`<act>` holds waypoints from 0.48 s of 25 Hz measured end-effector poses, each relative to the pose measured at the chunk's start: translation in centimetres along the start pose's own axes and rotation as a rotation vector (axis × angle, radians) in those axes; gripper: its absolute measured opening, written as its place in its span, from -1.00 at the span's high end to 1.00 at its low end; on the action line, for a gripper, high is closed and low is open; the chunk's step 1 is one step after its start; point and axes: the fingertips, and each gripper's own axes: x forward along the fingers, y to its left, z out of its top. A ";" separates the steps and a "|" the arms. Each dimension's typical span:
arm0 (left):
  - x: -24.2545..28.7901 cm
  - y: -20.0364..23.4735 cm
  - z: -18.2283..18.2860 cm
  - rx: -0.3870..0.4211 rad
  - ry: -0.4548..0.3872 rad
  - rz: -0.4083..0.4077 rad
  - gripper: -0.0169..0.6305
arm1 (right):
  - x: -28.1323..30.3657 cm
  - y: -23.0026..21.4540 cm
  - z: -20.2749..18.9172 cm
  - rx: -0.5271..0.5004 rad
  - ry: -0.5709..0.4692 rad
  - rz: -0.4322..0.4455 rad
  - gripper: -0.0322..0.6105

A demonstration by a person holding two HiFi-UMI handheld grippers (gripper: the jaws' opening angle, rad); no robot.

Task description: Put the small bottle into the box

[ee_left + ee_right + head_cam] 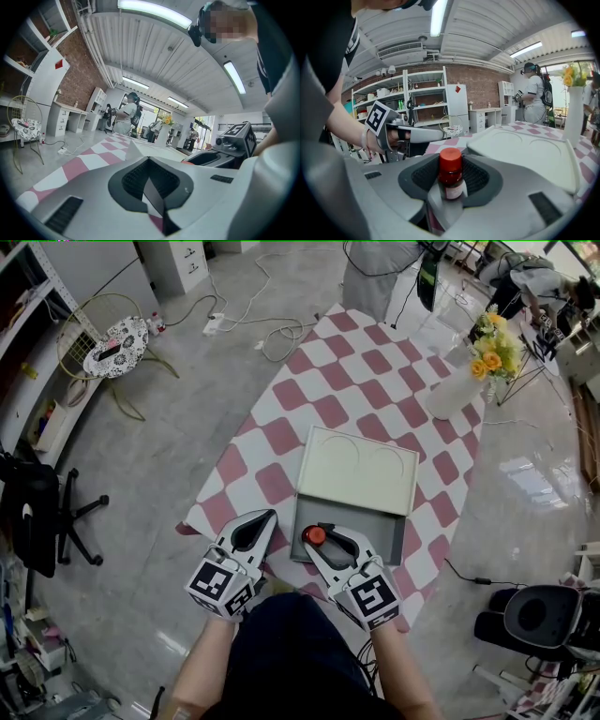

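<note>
- While the right gripper (pixel 324 529) has the load, we see the pink-and-white checked cloth (pixel 281 432) spread under everything. The open box (pixel 389 521) sits on it, its white lid (pixel 356 470) lying back beyond the grey tray.
- The left gripper (pixel 264 519) rests just beside the right one, jaws pressed together on nothing.
- The right gripper pinches the small bottle (pixel 451 180) by its body, low in the hollow between the jaws, with the red cap (pixel 450 158) upright above them.
- We place the bottle over the tray's near left corner; whether it touches the tray's floor we cannot tell.
- We judge it light, rigid, smooth-walled and perhaps breakable: hold the body below the cap, firmly but gently.
</note>
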 end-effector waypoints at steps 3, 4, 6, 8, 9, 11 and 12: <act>0.0 -0.1 0.0 0.000 -0.002 -0.003 0.95 | -0.1 0.0 -0.1 -0.003 0.000 -0.004 0.43; 0.0 -0.1 0.0 0.001 -0.002 -0.004 0.95 | -0.2 0.1 -0.1 -0.001 0.002 -0.004 0.43; 0.0 -0.2 0.2 0.005 0.000 -0.004 0.94 | -0.2 0.3 -0.2 0.004 0.004 0.001 0.43; -0.1 -0.2 0.2 0.006 0.002 -0.005 0.94 | -0.2 0.4 -0.3 0.005 0.005 0.006 0.42; -0.1 -0.2 0.2 0.006 0.001 -0.007 0.95 | -0.2 0.5 -0.4 0.004 0.005 0.007 0.42; 0.0 -0.1 0.1 0.007 -0.001 -0.009 0.94 | -0.2 0.6 -0.5 0.000 0.002 0.012 0.42; 0.0 -0.1 0.1 0.008 -0.001 -0.009 0.94 | -0.1 0.6 -0.6 -0.004 0.002 0.015 0.41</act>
